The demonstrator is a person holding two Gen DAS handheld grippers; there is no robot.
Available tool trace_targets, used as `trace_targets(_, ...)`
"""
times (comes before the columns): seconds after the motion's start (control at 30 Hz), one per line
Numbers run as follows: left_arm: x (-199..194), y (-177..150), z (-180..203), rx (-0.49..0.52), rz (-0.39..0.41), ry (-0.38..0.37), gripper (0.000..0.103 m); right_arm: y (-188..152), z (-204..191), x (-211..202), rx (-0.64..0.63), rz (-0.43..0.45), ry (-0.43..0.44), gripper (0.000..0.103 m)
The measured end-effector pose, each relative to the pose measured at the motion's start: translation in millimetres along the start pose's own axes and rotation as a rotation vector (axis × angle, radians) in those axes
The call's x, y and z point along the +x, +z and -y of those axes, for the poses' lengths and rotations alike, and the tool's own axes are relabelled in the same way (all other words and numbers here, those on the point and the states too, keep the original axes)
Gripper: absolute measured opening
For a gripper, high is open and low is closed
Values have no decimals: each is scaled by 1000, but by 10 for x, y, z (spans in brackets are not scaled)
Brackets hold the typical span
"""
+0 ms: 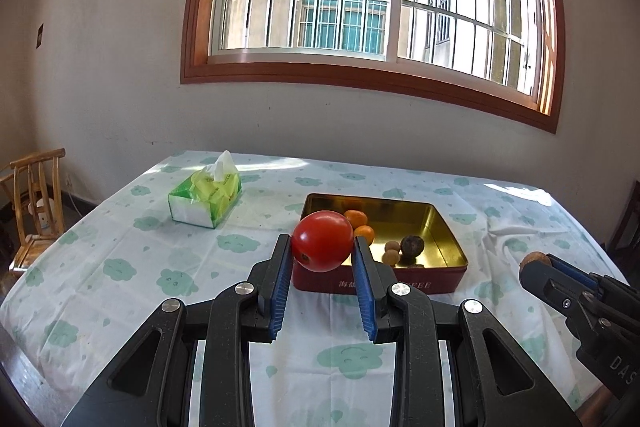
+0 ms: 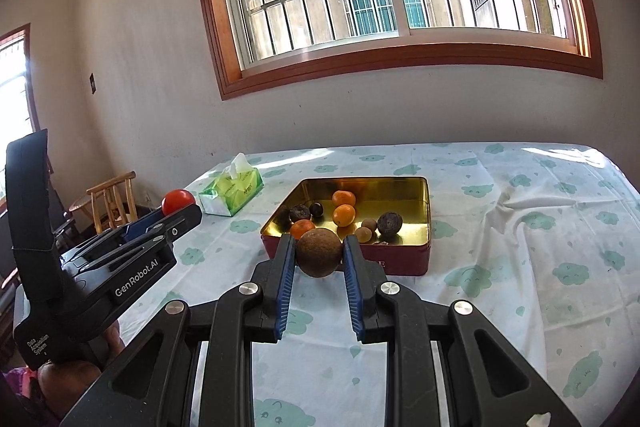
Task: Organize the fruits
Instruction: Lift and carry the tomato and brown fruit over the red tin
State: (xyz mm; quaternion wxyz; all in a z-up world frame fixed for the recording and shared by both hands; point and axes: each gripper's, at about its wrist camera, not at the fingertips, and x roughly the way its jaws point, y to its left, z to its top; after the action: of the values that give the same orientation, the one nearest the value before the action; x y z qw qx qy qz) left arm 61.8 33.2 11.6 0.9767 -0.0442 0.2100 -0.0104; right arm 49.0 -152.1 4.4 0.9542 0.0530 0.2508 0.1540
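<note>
With the left gripper (image 1: 322,251) clamped on a round red tomato (image 1: 322,246) and the right gripper (image 2: 319,253) clamped on a rough brown round fruit (image 2: 319,253), we hold both just short of the red tin box with its gold inside (image 2: 412,259). It lies straight ahead and below, nearer our right.

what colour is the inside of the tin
Shiny gold inside the tin, with red outer walls; the right wrist view shows it best.

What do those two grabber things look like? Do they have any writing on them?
Both are chunky black plastic tools. The left gripper and right gripper each end in two fingers lined with ridged blue pads, joined by round silver bolts. In the right wrist view, the left one's side reads "GenRobot.AI" in white, with a small "Data Acquisition System" label. No cables show.
</note>
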Motion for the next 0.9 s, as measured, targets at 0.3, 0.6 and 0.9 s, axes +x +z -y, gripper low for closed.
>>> trace_targets(0.3, -216, 75, 27, 16, 54, -8, 31, 49, -107, -217, -27, 41, -2, 22)
trace_targets(0.6, -210, 85, 45, 24, 49, -16, 31, 52, -114, -199, -27, 39, -2, 22)
trace_targets(0.9, -86, 98, 54, 36, 30, -5, 31, 41, -100, -100, -20, 18, 5, 22)
